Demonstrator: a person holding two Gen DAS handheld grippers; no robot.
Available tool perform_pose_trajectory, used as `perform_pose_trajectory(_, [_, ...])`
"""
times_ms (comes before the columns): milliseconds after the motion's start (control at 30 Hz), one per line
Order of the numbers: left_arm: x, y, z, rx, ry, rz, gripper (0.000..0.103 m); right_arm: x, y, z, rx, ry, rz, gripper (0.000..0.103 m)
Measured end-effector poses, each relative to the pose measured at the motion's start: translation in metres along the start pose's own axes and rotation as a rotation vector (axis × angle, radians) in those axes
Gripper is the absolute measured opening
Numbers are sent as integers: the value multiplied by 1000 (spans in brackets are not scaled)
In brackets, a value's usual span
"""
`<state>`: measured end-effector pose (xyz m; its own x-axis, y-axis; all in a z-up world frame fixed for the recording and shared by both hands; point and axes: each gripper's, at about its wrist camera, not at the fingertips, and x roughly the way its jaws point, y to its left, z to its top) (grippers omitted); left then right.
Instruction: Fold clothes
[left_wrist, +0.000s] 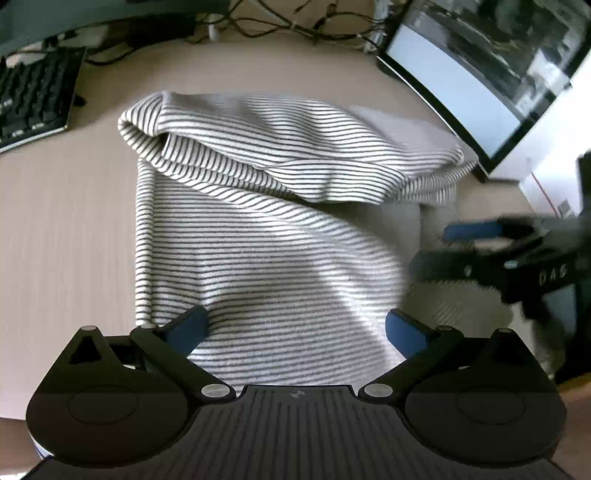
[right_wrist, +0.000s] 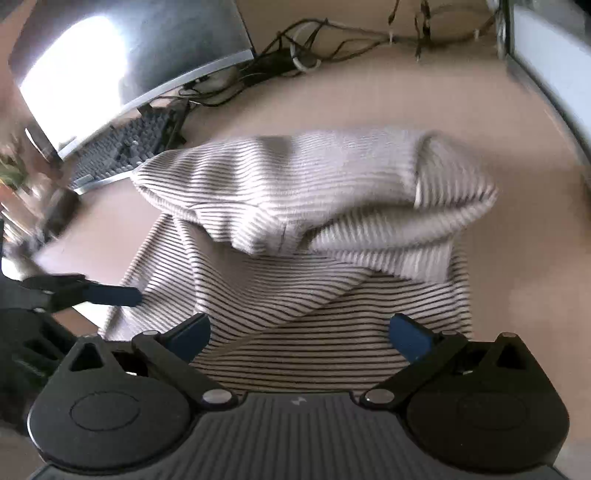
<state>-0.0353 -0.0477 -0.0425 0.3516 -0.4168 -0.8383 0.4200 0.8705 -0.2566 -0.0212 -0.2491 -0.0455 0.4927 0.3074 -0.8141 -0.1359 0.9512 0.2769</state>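
Fingers of the left gripper stand spread wide with nothing between them, and those of the right gripper are spread the same way, also empty. Straight ahead of both lies the striped garment, flat on the beige table, its long axis running away from the fingers toward the back of the desk. Its far part is doubled back into a thick, rumpled roll that lies crosswise, while the near part is a single flat layer reaching under and between each pair of fingertips. In the left wrist view the right gripper shows blurred at the garment's right edge, so each gripper sits over its own side of the near hem, neither clearly nearer; whether either touches the cloth cannot be told. The coming move probably turns on taking the near edge or smoothing the far roll. Beyond the cloth stand a keyboard, a tangle of cables and a monitor at the right.
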Motion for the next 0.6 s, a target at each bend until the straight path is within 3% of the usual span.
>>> perform_pose_trajectory(100, [2,7,6,-38,-19,-6,103,-16,12,10,-15,-103,72,103])
perform_pose_trajectory(200, [5,13,11,-78,-40,-14,103,3,13,32,92,-56,207,103])
perform_pose_trajectory(267, [6,14,15,-88,-44,-10,103,22,-3,42,163,-16,250,103])
perform_pose_trajectory(333, [6,13,15,-91,-42,-3,103,31,-5,60,201,-120,214,101])
perform_pose_trajectory(400, [6,13,15,-97,-41,4,103,6,-7,70,206,-365,130,101])
perform_pose_trajectory(467, [7,12,17,-105,-43,17,103,-29,-6,76,128,-577,25,102])
perform_pose_trajectory(567, [10,8,25,-101,-44,57,103,-46,-19,88,35,-630,-37,103])
perform_pose_trajectory(600, [10,7,28,-97,-48,72,103,-41,-27,87,44,-600,-51,103])
